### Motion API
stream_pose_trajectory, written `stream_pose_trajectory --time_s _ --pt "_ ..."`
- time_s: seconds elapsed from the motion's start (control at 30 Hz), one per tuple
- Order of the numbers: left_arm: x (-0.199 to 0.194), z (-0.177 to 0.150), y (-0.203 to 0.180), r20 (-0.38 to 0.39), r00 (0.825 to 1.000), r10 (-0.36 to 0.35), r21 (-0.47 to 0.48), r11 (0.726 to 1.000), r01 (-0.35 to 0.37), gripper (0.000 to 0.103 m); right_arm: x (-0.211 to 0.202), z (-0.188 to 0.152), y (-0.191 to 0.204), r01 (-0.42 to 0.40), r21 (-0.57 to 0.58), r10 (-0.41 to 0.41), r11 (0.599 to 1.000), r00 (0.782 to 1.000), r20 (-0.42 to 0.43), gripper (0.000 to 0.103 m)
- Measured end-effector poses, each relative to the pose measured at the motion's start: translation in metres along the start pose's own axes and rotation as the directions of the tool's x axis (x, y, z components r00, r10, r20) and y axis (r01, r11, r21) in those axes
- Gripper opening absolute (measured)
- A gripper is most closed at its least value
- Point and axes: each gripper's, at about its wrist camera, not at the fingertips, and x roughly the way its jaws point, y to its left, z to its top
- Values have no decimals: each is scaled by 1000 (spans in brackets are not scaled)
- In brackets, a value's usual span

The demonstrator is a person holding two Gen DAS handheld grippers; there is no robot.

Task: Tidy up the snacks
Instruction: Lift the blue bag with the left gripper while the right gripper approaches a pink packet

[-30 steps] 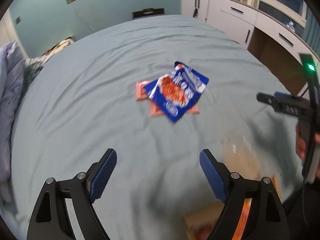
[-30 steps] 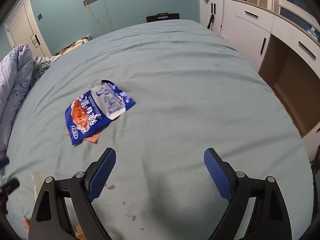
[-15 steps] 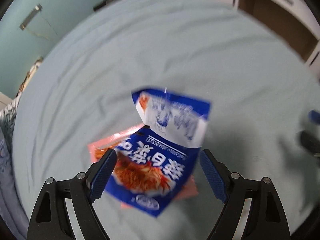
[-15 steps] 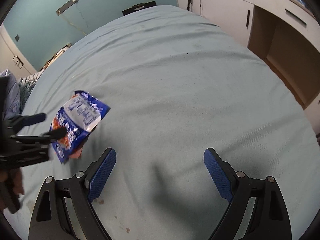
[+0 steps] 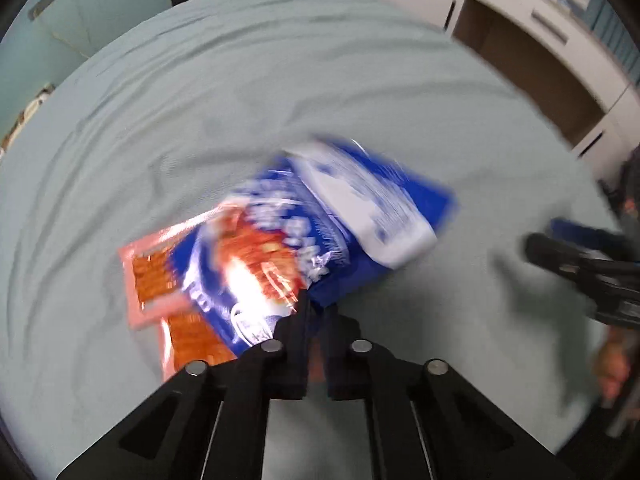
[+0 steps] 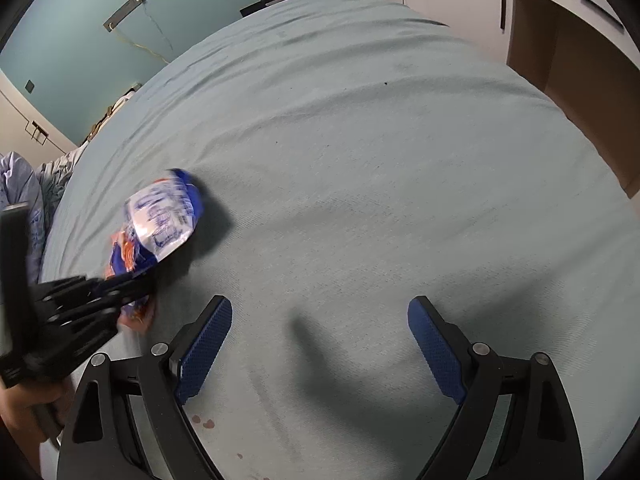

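While the right gripper (image 6: 320, 344) hangs over bare sheet (image 6: 380, 160) with its blue pads (image 6: 206, 346) spread wide and nothing between them, the left gripper (image 5: 316, 312) has its jaws pressed together on the near edge of the blue bag (image 5: 320, 232). That bag lies partly over a pink packet (image 5: 148, 276) on the bed, its far end curling up, all blurred.
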Motion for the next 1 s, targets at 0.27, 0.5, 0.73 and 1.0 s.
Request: stream_pose_trajectory --time_s 0.27,0.5,0.73,1.0 --pt "-116 -77 13 149 986 -79 -199 974 108 0 -15 -5 -9 -21 33 20 999 999 31 90" --pt "-155 -153 46 236 971 -28 -371 921 117 0 -12 -10 1 -29 0 29 1000 1000 2 90" --pt "-136 -170 88 236 972 -10 -489 863 128 0 -12 -27 43 -50 -216 55 975 998 17 90" --pt "-121 -172 114 153 985 76 -541 841 19 3 16 -31 119 -92 -551 64 830 996 -69 90"
